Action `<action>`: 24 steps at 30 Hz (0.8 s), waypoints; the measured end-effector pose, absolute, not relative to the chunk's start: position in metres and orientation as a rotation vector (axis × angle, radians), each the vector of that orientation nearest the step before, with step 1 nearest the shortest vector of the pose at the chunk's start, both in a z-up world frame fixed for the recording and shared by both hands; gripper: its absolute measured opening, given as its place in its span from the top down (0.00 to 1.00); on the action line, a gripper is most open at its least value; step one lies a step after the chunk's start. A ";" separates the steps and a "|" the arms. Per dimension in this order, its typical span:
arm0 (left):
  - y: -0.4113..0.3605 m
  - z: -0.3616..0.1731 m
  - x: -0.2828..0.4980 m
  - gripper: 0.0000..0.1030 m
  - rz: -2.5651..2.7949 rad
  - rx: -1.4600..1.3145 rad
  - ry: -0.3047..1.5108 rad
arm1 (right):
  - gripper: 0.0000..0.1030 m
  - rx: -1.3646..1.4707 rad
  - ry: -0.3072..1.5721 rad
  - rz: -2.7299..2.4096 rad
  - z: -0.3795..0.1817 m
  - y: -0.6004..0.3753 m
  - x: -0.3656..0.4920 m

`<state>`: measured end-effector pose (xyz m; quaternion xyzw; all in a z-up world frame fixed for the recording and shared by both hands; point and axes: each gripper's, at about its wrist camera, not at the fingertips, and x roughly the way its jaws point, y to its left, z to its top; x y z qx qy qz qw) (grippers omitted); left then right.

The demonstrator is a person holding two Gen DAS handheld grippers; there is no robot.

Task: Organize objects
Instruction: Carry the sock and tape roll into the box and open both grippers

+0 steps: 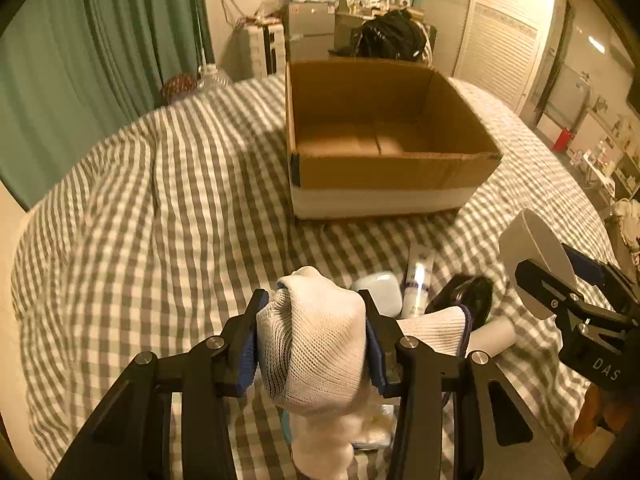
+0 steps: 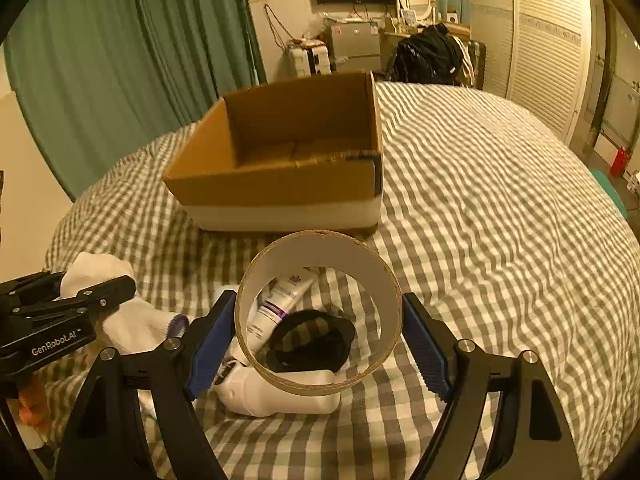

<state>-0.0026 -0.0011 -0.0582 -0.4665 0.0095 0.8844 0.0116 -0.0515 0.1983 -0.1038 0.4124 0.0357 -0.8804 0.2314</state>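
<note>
The left gripper (image 1: 312,332) is clamped on a white sock (image 1: 316,344), whose lower end hangs down out of sight. The right gripper (image 2: 318,322) grips a tape ring (image 2: 320,320) by its sides, and the ring partly hides a tube (image 2: 276,304) and a dark object (image 2: 312,340) I can't identify. The open cardboard box (image 2: 280,188) sits at twelve o'clock on the checked bedspread (image 2: 500,240).

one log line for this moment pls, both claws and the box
left claw: shut on white sock | right claw: shut on tape ring | cardboard box: open, nothing visible inside | surface: checked bedcover
</note>
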 end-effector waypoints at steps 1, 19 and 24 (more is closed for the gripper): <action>0.000 -0.054 -0.002 0.57 2.765 -1.440 0.039 | 0.22 1.119 0.102 -2.423 -0.099 0.198 -0.051; -0.006 0.022 -0.113 0.57 2.868 -1.231 0.038 | 0.22 0.789 0.109 -2.468 0.013 0.165 -0.108; -0.007 0.012 -0.153 0.57 2.885 -1.221 0.018 | 0.22 0.807 0.074 -2.453 0.016 0.147 -0.145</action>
